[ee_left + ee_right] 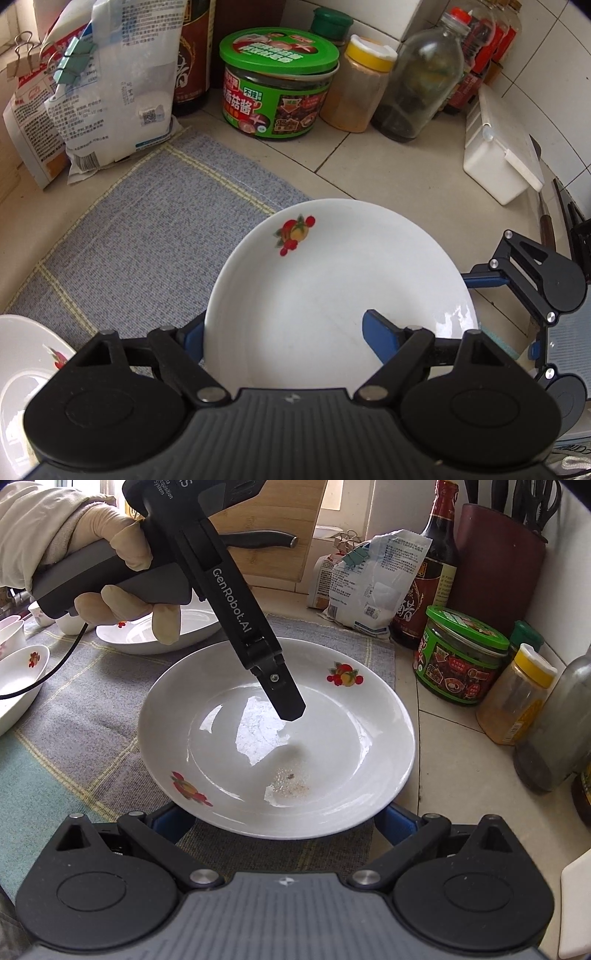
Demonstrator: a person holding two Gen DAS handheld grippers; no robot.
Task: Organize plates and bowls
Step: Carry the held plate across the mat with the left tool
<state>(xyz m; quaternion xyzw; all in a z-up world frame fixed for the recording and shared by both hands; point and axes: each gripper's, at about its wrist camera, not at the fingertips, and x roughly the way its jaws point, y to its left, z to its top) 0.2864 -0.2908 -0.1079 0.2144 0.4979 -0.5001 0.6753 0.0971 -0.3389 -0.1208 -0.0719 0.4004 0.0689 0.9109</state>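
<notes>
1. Left tongs (282, 326) stand spread across the rim of the white plate (332, 288). One blue finger (380, 339) is over the inside of the plate and the other is outside its left edge; neither presses on it.
2. Right tongs (282, 818) are also spread wide at the plate's near rim. That rim hides their blue fingertips, so I cannot tell whether they touch it.
3. The plate lies on a grey checked cloth (92, 738), and its right edge reaches over the tiled worktop (454, 775). It has red-and-yellow fruit decals, with a few brown specks in its well.
4. White letters on the left tool's black body read "GenRobot.AI" (231, 602). A gloved hand (110, 554) holds its handle, up and left of the plate.
5. Beyond the plate, a green-lidded jar (277, 92) is labelled "香菇酱", with "不辣" in a small box.
6. Left of that jar, a dark bottle (424, 576) shows a large "醋". Beside it is a clipped bag (122, 92) with fine print and a QR code, too small to read.
7. Right of the jar are a yellow-capped shaker (362, 85) and a red-capped glass bottle (424, 81); no writing on them can be read.
8. Left of the plate, an oval dish (147, 635) and a bowl (22, 675) carry the same fruit motif.
</notes>
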